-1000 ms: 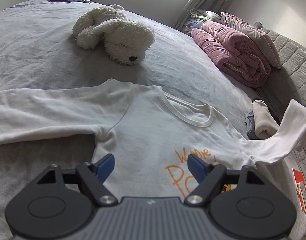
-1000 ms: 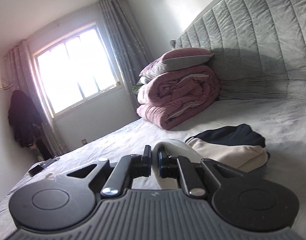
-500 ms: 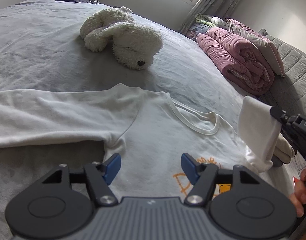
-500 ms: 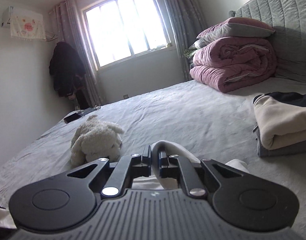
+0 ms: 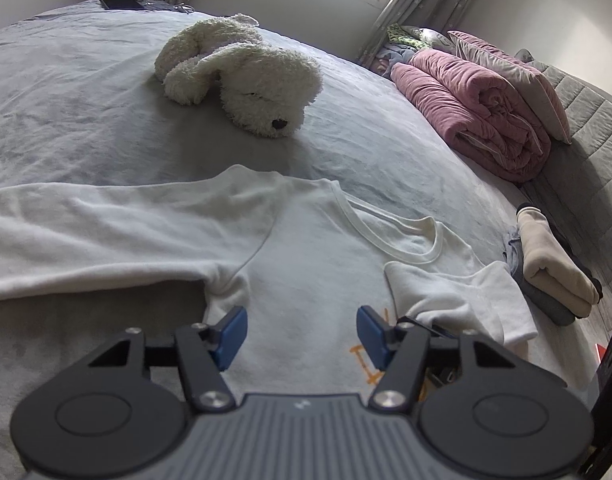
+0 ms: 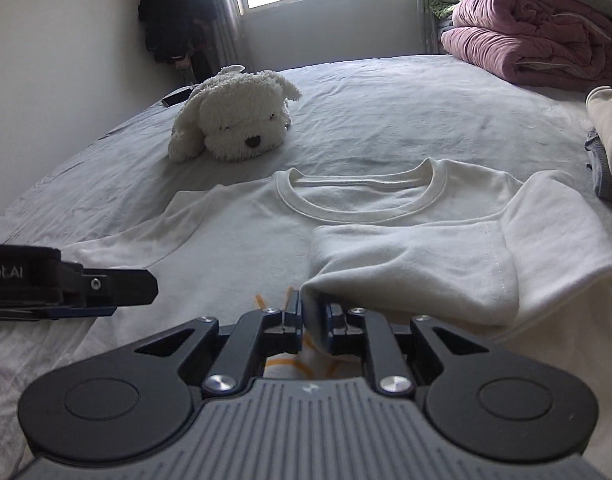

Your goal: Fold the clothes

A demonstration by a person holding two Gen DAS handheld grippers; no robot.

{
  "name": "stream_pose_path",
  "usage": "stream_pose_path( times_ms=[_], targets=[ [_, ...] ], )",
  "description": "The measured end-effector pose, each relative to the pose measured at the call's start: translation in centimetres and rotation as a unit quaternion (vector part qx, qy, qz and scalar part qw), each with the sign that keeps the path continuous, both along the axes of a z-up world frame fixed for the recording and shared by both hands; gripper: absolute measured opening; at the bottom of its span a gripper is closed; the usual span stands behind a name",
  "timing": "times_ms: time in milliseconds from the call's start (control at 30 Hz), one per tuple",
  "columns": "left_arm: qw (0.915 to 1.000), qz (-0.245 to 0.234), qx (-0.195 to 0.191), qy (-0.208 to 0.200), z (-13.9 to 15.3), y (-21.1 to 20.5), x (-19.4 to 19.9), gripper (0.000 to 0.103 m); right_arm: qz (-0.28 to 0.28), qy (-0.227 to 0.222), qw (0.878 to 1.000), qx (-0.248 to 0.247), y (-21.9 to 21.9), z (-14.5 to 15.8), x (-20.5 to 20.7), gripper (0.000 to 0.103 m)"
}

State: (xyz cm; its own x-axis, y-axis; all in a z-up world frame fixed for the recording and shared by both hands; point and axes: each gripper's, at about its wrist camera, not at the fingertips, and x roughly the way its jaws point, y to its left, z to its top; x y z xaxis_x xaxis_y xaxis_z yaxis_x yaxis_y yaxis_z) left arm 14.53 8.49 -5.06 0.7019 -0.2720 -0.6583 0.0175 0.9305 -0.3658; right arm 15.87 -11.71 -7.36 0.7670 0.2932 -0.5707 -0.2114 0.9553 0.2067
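Note:
A white T-shirt [image 5: 306,260] [image 6: 246,248] with an orange print lies face up on the grey bed [image 5: 86,92]. Its right sleeve [image 5: 446,292] [image 6: 426,264] is folded over the chest. My right gripper [image 6: 314,316] is low over the print and its jaws are opening. The sleeve's edge is still between them, and the pads no longer pinch it. My left gripper [image 5: 302,334] hovers over the shirt's lower chest. Its jaws are closing slowly but stand open with nothing between them. It also shows in the right wrist view as the black left gripper [image 6: 106,280]. The other sleeve [image 5: 86,240] lies spread out to the left.
A white plush dog [image 5: 258,76] [image 6: 234,120] lies beyond the collar. A rolled pink quilt [image 5: 478,116] [image 6: 534,40] sits by the headboard. A stack of folded clothes [image 5: 554,272] [image 6: 606,128] lies right of the shirt. A phone [image 5: 122,3] rests at the far edge.
The right gripper swung in and down, carrying the lifted sleeve across onto the chest, and its jaws have parted a little. The left gripper's jaws have narrowed; it stayed in place.

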Motion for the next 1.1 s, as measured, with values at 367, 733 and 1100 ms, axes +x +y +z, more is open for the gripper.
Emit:
stream_pose_path(
  times_ms=[367,733,1100],
  targets=[
    [0.9966,-0.043,0.060,-0.035,0.1,-3.2,-1.0,0.063,-0.010,0.025,0.998,0.061,-6.0,5.3,-1.8,0.055],
    [0.9707,-0.144,0.165,-0.099,1.2,-12.9,-0.1,0.063,-0.098,0.042,0.988,0.109,-12.7,5.6,-1.1,0.055],
    [0.9393,-0.187,0.257,-0.128,-1.1,-18.1,1.1,0.008,-0.125,0.062,0.982,0.128,-15.6,5.1,-1.4,0.055]
  ],
)
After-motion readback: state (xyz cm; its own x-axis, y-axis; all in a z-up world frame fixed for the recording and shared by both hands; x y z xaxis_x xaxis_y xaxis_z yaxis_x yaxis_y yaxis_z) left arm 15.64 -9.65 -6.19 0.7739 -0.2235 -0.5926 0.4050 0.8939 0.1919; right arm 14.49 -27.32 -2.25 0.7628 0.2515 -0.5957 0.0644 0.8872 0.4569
